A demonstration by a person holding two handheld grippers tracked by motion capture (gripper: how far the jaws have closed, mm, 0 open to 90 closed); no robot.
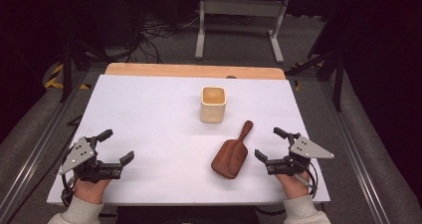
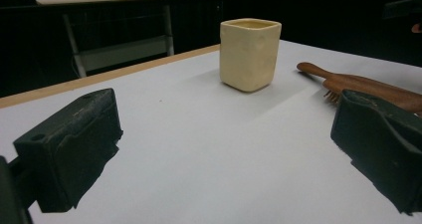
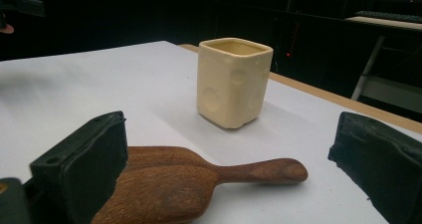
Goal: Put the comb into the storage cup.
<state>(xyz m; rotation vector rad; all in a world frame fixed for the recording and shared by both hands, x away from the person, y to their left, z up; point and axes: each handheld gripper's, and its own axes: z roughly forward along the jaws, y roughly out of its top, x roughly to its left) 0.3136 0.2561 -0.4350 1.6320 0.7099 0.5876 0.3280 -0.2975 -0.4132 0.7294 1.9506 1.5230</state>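
A cream square cup [image 1: 213, 104] stands upright near the middle of the white table [image 1: 149, 114]. In front of it and to the right lies a brown wooden hairbrush [image 1: 231, 154], bristles down, handle pointing toward the cup. My left gripper [image 1: 116, 145] rests open at the table's front left, far from both. My right gripper [image 1: 270, 143] sits open just right of the brush, touching nothing. In the left gripper view the cup [image 2: 249, 53] and brush [image 2: 368, 87] lie ahead. In the right gripper view the brush [image 3: 184, 181] is just beyond the jaws and the cup [image 3: 234, 82] stands behind it.
A bare wooden strip [image 1: 194, 70] runs along the table's far edge. Beyond it stand a grey metal frame [image 1: 241, 20] and loose cables [image 1: 157, 32] on the floor. Metal rails [image 1: 348, 134] flank the table's sides.
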